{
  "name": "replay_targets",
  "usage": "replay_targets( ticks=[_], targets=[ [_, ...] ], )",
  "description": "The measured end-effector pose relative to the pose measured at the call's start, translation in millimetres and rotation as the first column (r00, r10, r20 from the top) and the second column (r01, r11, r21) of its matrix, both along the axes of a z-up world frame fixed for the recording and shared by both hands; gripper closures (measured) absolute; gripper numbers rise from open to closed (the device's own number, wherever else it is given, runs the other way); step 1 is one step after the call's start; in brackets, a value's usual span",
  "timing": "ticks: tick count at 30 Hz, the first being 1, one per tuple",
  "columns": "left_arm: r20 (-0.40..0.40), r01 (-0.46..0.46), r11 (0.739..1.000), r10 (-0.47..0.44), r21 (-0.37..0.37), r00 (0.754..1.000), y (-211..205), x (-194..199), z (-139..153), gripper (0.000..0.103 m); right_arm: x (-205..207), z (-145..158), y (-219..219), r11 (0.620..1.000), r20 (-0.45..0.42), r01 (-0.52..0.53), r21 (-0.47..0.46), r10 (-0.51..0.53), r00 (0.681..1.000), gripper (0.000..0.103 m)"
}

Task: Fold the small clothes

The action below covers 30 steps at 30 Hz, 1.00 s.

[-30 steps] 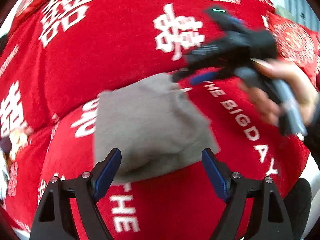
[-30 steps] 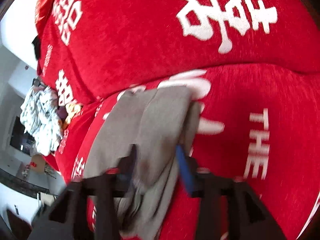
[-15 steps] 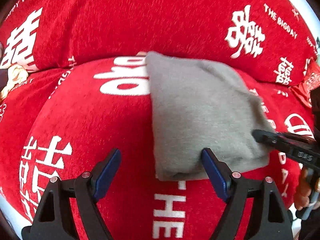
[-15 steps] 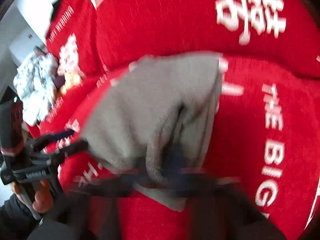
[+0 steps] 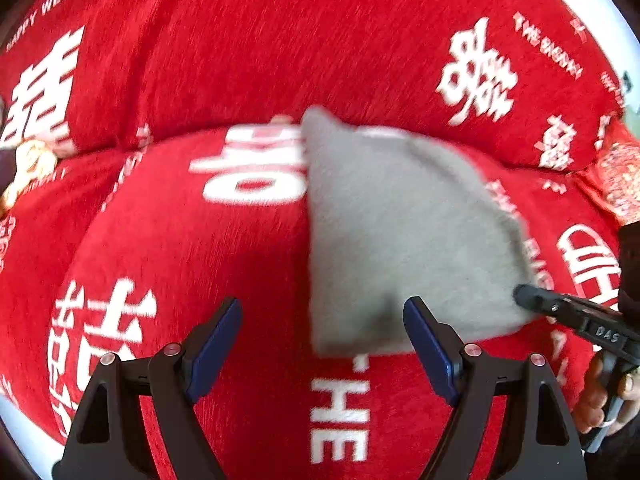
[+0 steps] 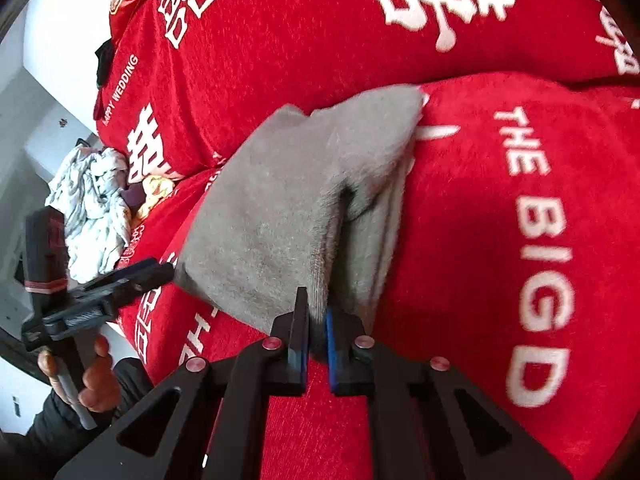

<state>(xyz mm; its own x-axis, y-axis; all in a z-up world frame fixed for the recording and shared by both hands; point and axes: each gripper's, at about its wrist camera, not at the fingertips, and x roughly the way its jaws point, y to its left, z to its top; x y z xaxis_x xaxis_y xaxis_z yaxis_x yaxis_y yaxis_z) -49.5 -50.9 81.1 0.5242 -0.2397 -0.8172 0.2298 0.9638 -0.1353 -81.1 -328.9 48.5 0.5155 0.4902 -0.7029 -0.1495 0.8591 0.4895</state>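
A folded grey garment [image 5: 404, 236] lies on the red sofa seat [image 5: 192, 248]; it also shows in the right wrist view [image 6: 288, 208]. My left gripper [image 5: 322, 344] is open, jaws wide, just in front of the garment's near edge, its right finger over the cloth. My right gripper [image 6: 316, 338] is shut on the garment's near edge, pinching a layer of grey cloth between its pads. The right gripper's tip shows in the left wrist view [image 5: 532, 300] at the garment's right corner. The left gripper [image 6: 132, 276] shows at the garment's left corner in the right wrist view.
The sofa back [image 5: 320, 40] in red cloth with white lettering rises behind the garment. A pile of crumpled white patterned clothes [image 6: 92, 208] lies at the left end of the sofa. A red patterned cushion [image 5: 620, 184] sits at the right.
The right gripper has come down to the garment's near right edge and closed on it. The left gripper has shifted slightly left and stays open. The garment now lies folded in a narrower shape.
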Motion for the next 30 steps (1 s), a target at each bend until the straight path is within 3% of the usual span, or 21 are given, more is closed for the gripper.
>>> replay_targets(
  ticks=[4,6,8,11,13,15,17,21,24,28,30],
  targets=[
    [0.022,0.031,0.999,-0.032,0.018,0.999,-23.1,20.0,12.6,0.02,2.2,35.7,0.1,1.0,0.125,0.022,-0.013,-0.02,0.992,0.086],
    [0.003,0.045,0.998,-0.045,0.039,0.999,-33.9,29.9,5.8,0.02,12.5,40.7,5.5,1.0,0.139,-0.009,0.03,0.005,0.99,0.06],
    [-0.029,0.045,0.997,-0.043,0.065,0.999,-42.5,41.1,-6.4,0.02,23.7,39.1,17.2,0.997,0.15,-0.056,0.062,0.046,0.988,0.048],
    [-0.068,0.025,0.996,-0.019,0.091,0.997,-43.7,48.0,-24.9,0.02,43.2,21.7,23.9,0.995,0.111,-0.079,0.052,0.073,0.991,0.048],
    [-0.095,0.023,0.998,-0.017,0.058,0.995,-36.5,48.9,-36.8,0.018,54.5,0.9,15.9,0.998,0.049,-0.054,0.023,0.053,0.997,0.05],
    [-0.099,0.004,0.999,0.0,0.042,0.995,-28.2,49.0,-46.1,0.002,55.9,-10.5,8.8,0.997,0.052,-0.056,0.053,0.054,0.997,0.056],
    [-0.107,0.002,1.0,0.001,0.027,0.994,-25.2,50.1,-50.6,0.0,53.7,-12.8,0.0,0.994,0.049,-0.051,0.095,0.047,0.998,0.057],
    [-0.102,-0.002,1.0,0.003,0.003,0.995,-28.8,58.1,-34.8,0.0,53.4,8.4,2.5,0.998,0.089,-0.054,0.027,0.051,0.995,0.051],
    [-0.052,0.007,0.998,-0.003,0.064,0.999,-43.8,75.9,-20.6,0.0,71.3,20.7,11.7,0.995,0.12,-0.042,-0.093,0.053,0.991,0.035],
    [-0.158,0.029,0.984,-0.001,0.177,0.987,-63.7,110.2,-46.4,0.0,105.2,-6.8,19.4,0.989,-0.032,-0.102,-0.104,0.1,0.995,0.035],
    [-0.159,0.034,0.988,-0.009,0.154,0.987,-63.7,115.1,-51.3,0.0,112.5,-10.8,20.9,0.983,-0.029,-0.096,-0.158,0.093,0.995,0.035]
  ],
)
